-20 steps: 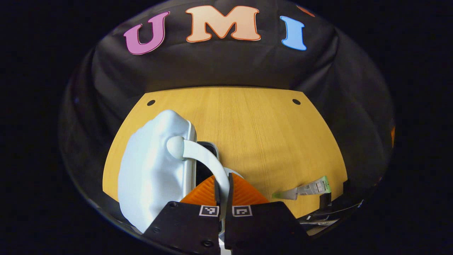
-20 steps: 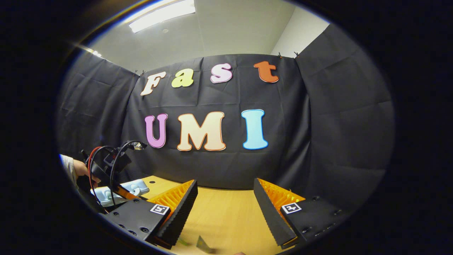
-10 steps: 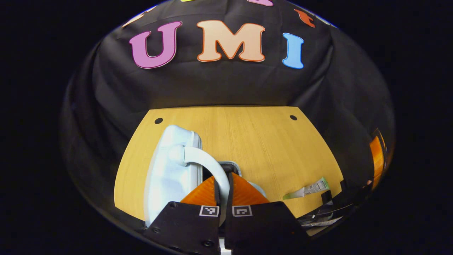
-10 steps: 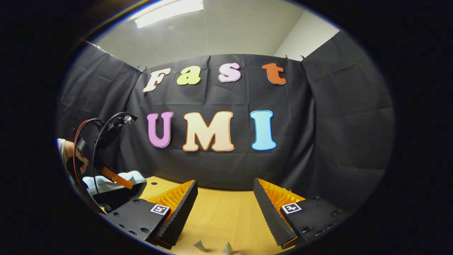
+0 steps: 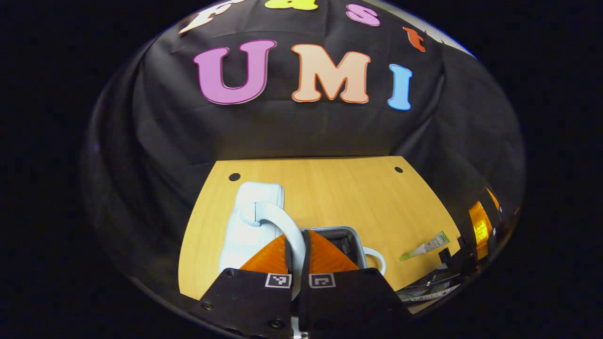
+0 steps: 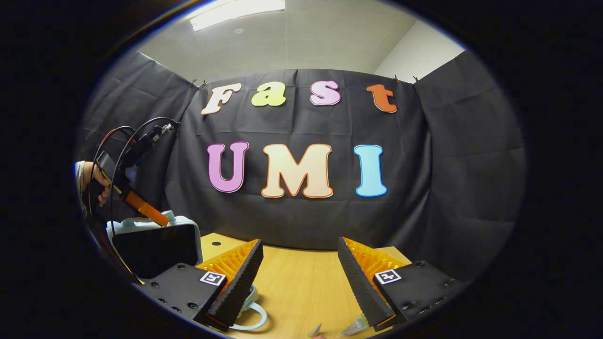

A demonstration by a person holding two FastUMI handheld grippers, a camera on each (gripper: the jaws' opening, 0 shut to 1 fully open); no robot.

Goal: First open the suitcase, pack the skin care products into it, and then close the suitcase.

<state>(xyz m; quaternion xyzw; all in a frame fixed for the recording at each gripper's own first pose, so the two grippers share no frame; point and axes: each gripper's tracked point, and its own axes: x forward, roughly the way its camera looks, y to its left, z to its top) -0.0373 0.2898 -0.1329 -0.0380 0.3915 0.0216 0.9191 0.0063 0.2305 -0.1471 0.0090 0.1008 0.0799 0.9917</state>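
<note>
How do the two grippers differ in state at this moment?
The left gripper has its jaws shut on the pale blue suitcase lid's curved handle, holding the lid raised. The right gripper has its jaws open, holding nothing, above the wooden table. Both are hand-held.

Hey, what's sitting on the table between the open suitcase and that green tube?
Only bare wooden table, seen in the left gripper view: nothing lies between the suitcase and the tube, apart from the suitcase's own side handle.
</note>
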